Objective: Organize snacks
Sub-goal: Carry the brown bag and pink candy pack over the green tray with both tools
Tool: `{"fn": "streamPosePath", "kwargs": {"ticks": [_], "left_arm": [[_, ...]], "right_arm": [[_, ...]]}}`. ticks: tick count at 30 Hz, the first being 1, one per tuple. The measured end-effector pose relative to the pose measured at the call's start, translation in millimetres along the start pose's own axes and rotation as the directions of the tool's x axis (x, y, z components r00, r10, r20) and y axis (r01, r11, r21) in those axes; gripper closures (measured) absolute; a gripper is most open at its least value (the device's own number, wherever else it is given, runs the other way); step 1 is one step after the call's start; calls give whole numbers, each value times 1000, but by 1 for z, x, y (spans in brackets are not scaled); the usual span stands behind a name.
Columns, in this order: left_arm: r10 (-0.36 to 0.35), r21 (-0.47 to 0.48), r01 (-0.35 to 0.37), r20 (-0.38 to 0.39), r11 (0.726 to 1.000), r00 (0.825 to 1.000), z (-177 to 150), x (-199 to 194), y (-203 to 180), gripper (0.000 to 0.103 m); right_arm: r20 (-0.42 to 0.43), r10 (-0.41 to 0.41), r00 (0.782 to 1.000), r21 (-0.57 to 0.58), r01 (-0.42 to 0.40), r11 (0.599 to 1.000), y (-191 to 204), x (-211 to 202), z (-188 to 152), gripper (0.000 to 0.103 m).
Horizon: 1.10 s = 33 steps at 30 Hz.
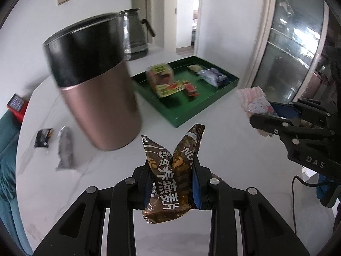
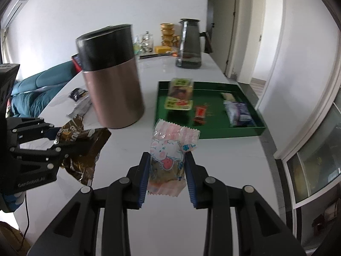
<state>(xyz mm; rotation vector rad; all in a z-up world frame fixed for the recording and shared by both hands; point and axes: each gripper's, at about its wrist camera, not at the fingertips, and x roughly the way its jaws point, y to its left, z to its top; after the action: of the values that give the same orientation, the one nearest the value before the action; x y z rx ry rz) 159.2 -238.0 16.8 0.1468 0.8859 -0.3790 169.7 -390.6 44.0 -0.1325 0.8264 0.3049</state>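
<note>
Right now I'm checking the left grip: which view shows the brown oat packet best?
The left wrist view: the brown oat packet sits centred and sharp, pinched between the left gripper pads. The right wrist view shows it only sideways at the left edge.

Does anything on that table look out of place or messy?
Two small packets lie loose on the white table left of the copper canister, outside the green tray where other snacks sit. The brown packet is crumpled in the left gripper.
</note>
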Motion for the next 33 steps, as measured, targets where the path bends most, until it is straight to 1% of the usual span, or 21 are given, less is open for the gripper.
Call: {"fn": "streamPosePath", "kwargs": {"ticks": [5,10,17,21,26,32,33], "left_arm": [[-22,28,21,15,999,1000,18,6,-23,77],[-27,37,26,40,999,999,37,7,-39,77],[-13,41,10,94,999,996,69,11,-54,77],[-11,36,7,114,999,993,91,19,-60,77],[15,29,-19,125,999,992,118,39,-63,77],[94,13,-96,118,995,989,150,73,-56,76],[118,5,-120,116,993,986,156,82,-53,76]], "right_arm": [[24,-34,999,21,33,999,-27,-4,6,54],[48,-56,997,24,55,998,-46,-4,18,54],[97,-79,992,4,79,997,-66,0,47,54],[121,-88,989,-4,89,996,-79,8,63,54],[140,-103,985,-12,106,994,-97,24,83,54],[146,-117,982,-8,119,993,-123,59,111,54],[146,-115,983,-13,118,993,-126,66,115,54]]}}
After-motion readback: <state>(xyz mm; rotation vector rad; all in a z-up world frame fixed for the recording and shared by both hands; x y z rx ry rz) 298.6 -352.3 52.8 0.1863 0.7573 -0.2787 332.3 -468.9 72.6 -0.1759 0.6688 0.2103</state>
